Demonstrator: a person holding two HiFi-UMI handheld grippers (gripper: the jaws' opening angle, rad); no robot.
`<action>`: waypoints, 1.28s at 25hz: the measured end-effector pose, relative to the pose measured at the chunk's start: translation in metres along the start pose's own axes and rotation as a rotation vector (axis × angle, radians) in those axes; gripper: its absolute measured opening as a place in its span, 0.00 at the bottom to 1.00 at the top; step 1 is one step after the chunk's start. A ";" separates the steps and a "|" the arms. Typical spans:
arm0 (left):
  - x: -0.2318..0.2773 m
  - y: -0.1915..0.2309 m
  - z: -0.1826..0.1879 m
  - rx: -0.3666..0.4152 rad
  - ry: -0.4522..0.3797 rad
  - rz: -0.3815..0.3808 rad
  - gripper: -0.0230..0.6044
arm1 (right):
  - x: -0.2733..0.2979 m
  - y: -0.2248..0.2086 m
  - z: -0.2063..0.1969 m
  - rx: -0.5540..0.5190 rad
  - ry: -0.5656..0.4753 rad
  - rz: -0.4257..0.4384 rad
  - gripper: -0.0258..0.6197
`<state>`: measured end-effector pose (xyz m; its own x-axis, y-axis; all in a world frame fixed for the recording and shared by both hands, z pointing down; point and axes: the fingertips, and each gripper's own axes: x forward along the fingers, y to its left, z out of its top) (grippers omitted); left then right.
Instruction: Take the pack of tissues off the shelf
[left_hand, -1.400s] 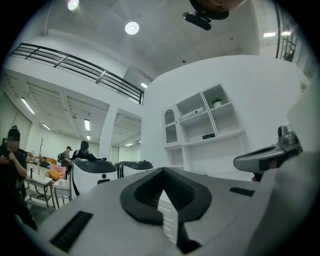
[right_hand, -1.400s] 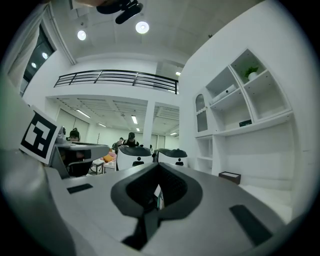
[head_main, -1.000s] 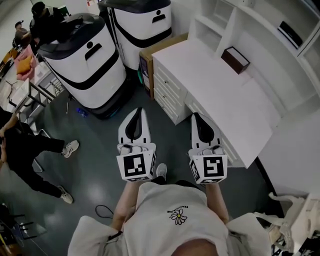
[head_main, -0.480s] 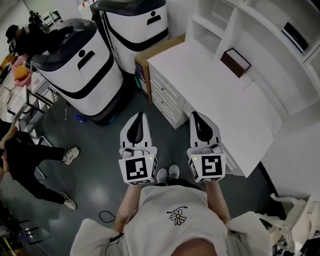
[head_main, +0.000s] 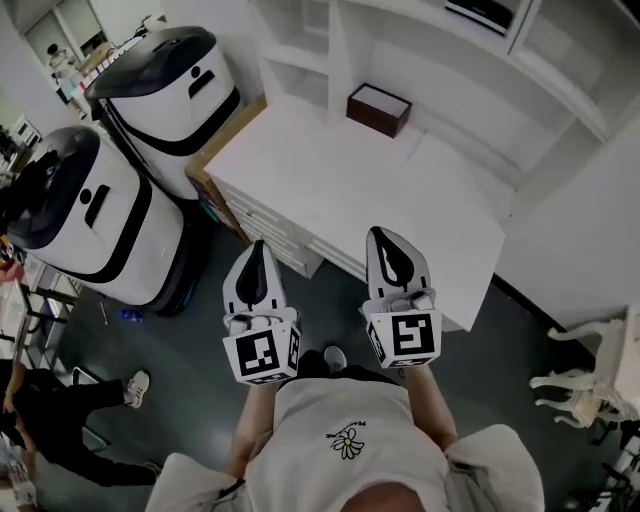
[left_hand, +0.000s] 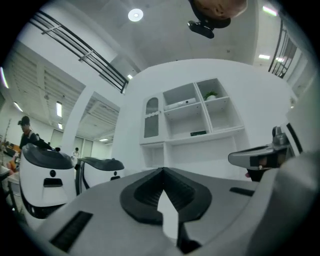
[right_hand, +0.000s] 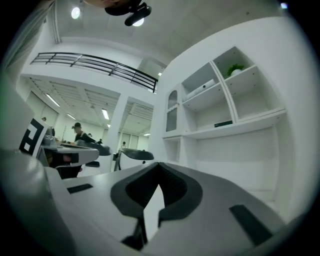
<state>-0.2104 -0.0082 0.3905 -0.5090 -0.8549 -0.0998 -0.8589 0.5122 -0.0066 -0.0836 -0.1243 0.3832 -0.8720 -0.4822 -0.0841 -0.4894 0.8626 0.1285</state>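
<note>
Tissues, probably the dark pack (head_main: 480, 12) on the shelf (head_main: 565, 95), now sit ahead since you turned toward the desk (head_main: 330, 190). Left gripper (head_main: 257, 248) and right gripper (head_main: 384, 236) are closed, empty, well short.

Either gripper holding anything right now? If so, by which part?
Nothing is held. The left gripper and the right gripper both have their jaws closed together with nothing between them.

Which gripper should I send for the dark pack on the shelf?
Right, probably: the right gripper hangs over the desk edge, nearer the dark pack on the shelf; the left gripper sits further left. Both are shut, empty.
</note>
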 end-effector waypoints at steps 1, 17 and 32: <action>0.009 -0.015 -0.003 -0.001 0.003 -0.034 0.03 | -0.004 -0.017 -0.002 -0.010 0.005 -0.044 0.04; 0.118 -0.170 -0.001 -0.037 0.007 -0.571 0.03 | -0.069 -0.156 -0.006 -0.011 0.042 -0.603 0.04; 0.186 -0.191 0.001 -0.063 0.012 -0.794 0.03 | -0.047 -0.177 -0.004 -0.038 0.071 -0.843 0.04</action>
<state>-0.1411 -0.2648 0.3726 0.2566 -0.9633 -0.0782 -0.9665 -0.2563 -0.0147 0.0439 -0.2551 0.3679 -0.2132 -0.9714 -0.1045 -0.9752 0.2050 0.0836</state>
